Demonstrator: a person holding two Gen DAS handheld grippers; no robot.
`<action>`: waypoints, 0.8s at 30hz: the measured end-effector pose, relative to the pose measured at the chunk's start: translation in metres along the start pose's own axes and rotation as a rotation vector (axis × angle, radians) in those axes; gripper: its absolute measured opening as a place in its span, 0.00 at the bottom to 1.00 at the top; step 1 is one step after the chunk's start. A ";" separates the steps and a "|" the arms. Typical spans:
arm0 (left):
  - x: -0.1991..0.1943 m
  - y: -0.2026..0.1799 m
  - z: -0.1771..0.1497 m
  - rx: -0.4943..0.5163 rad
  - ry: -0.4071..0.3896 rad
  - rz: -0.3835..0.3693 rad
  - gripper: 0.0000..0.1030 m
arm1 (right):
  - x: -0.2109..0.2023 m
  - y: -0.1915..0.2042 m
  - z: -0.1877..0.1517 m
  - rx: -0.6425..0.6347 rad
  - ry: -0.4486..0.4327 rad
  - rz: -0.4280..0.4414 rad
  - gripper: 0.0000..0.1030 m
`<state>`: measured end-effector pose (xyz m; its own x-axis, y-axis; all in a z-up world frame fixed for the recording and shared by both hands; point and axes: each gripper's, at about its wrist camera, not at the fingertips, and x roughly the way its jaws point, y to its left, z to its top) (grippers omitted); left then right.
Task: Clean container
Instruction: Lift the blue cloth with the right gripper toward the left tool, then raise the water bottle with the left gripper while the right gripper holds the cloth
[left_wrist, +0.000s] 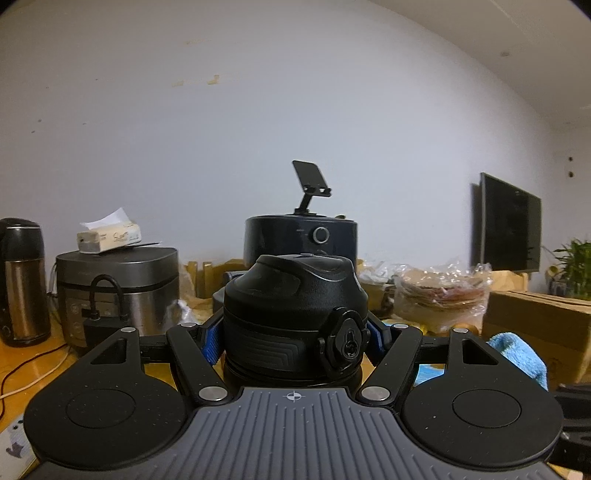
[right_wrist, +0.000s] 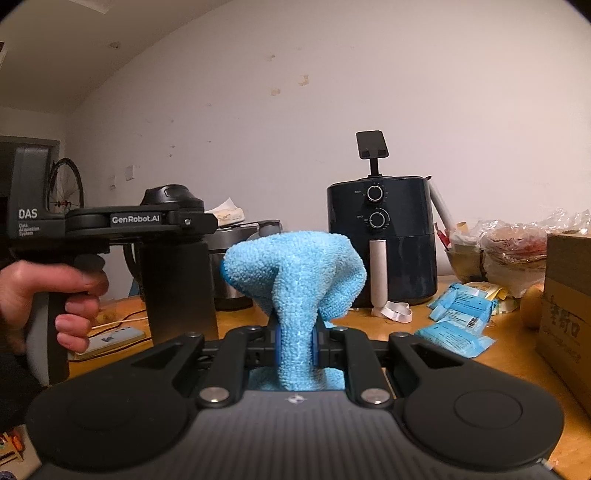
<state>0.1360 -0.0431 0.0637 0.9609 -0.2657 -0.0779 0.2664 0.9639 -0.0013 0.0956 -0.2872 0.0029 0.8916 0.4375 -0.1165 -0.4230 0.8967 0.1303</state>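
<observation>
I am holding the black insulated bottle (left_wrist: 295, 317) in the left hand-held gripper (left_wrist: 293, 339), its blue pads clamped on either side of the lid collar, so the bottle is standing upright between the fingers with its lower body reaching down toward the desk (right_wrist: 480, 354); I cannot tell whether the base is resting there. The flip lid is sitting closed on top. In the right hand-held gripper (right_wrist: 295, 345) I am pinching a blue microfibre cloth (right_wrist: 295, 273), jaws nearly together on its gathered neck, the loose end mushrooming up and forward. The cloth is hanging near the bottle but apart from it, just to its right.

My judgement is that I am wiping the bottle's outside, though whether a pass is coming or just done I cannot say. To wipe well, I am keeping the left grip firm so the bottle does not twist under the rubbing, and I am presenting the fat, fluffy end of the cloth, not the gripper fingers. The air fryer (right_wrist: 380, 240) and the snack packets (right_wrist: 458, 314) are lying well clear.
</observation>
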 end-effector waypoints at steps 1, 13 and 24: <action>-0.001 0.002 -0.001 0.002 -0.004 -0.014 0.66 | -0.008 -0.001 0.002 -0.007 -0.003 0.012 0.07; -0.001 0.025 -0.007 -0.013 -0.037 -0.158 0.66 | -0.025 -0.014 0.006 -0.060 -0.001 0.154 0.07; 0.002 0.044 -0.010 -0.017 -0.046 -0.293 0.66 | -0.015 -0.022 0.006 -0.062 0.009 0.226 0.07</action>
<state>0.1494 -0.0011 0.0531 0.8455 -0.5333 -0.0267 0.5324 0.8458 -0.0341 0.0922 -0.3143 0.0076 0.7720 0.6277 -0.1004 -0.6207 0.7784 0.0937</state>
